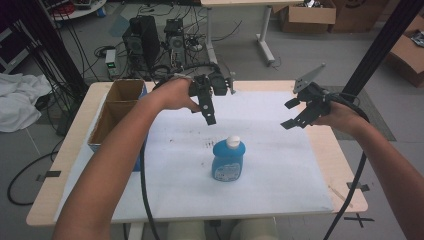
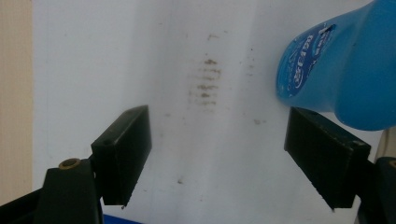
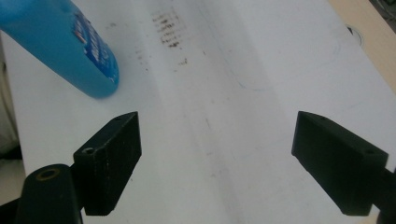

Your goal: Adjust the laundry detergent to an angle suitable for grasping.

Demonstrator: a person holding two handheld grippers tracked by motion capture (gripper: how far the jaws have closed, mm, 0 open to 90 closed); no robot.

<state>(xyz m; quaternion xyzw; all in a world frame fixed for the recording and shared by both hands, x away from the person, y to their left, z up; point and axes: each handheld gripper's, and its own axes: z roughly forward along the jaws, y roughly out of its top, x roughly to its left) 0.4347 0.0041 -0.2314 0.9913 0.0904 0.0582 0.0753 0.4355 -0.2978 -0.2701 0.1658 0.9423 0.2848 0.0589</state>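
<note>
High view: our left gripper (image 1: 209, 116) and right gripper (image 1: 294, 114) hover spread wide above the upright blue bottle (image 1: 227, 161), untouched — grasping is all ahead of us.

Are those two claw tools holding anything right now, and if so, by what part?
Nothing is held. The left gripper and the right gripper both hang open above the table, and the blue bottle stands by itself on the white sheet.
</note>
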